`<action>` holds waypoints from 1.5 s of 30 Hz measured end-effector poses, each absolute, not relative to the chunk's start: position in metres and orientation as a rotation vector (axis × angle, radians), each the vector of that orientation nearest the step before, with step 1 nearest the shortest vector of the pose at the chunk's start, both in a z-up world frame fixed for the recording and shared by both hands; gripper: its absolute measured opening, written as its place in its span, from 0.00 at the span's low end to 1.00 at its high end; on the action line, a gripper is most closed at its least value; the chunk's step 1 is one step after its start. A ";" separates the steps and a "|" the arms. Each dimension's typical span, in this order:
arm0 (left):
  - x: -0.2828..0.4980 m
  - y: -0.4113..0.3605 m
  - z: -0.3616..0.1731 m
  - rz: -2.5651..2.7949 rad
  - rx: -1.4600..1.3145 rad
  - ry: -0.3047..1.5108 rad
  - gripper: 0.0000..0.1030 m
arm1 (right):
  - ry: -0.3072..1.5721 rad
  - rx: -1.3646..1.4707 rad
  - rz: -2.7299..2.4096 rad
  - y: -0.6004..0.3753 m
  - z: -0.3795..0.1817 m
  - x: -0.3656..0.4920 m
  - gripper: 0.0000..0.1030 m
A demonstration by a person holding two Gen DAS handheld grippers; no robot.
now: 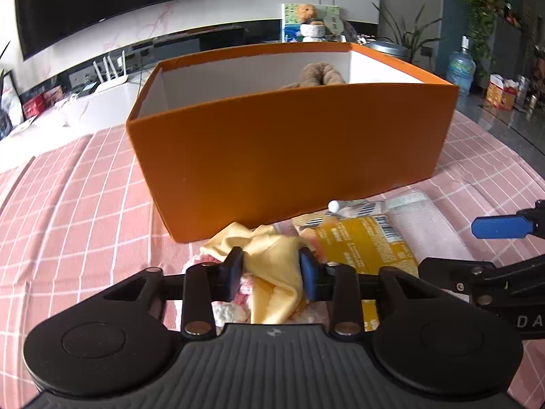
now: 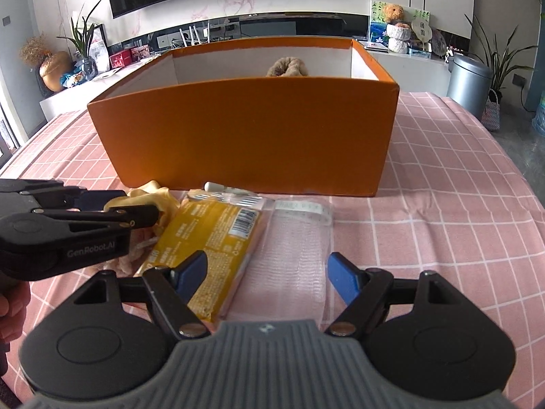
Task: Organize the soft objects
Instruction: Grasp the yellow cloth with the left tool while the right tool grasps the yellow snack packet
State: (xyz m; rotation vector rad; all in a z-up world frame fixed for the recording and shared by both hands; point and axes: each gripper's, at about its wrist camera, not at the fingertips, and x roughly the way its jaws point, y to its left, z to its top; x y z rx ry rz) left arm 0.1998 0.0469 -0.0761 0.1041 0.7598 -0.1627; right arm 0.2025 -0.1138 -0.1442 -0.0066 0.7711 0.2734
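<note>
An orange box (image 1: 289,156) stands on the pink checked tablecloth, with a brown plush toy (image 1: 322,74) inside. My left gripper (image 1: 272,269) is shut on a yellow cloth (image 1: 276,255) that lies over a pink-and-white fluffy item (image 1: 231,310) in front of the box. In the right wrist view the left gripper (image 2: 136,216) sits at the left, on the yellow cloth (image 2: 160,197). My right gripper (image 2: 269,274) is open, above a clear bag of white mesh fabric (image 2: 293,252), beside a yellow packet (image 2: 207,238).
The box (image 2: 245,136) fills the middle of the table. A small white-tipped item in clear wrap (image 2: 231,194) lies against its front wall. Bare tablecloth (image 2: 442,221) lies to the right. A TV, plants, a bin and a cabinet stand behind.
</note>
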 end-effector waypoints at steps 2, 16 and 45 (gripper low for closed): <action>0.200 0.053 -0.075 -0.161 0.064 0.753 0.25 | 0.769 0.002 0.282 -0.113 -0.145 0.203 0.74; 0.146 0.080 -0.040 -0.094 -0.093 0.653 0.06 | 0.878 0.141 0.367 -0.090 -0.148 0.221 0.83; 0.152 0.107 -0.054 -0.072 -0.236 0.692 0.06 | 0.880 0.057 0.332 -0.063 -0.156 0.227 0.55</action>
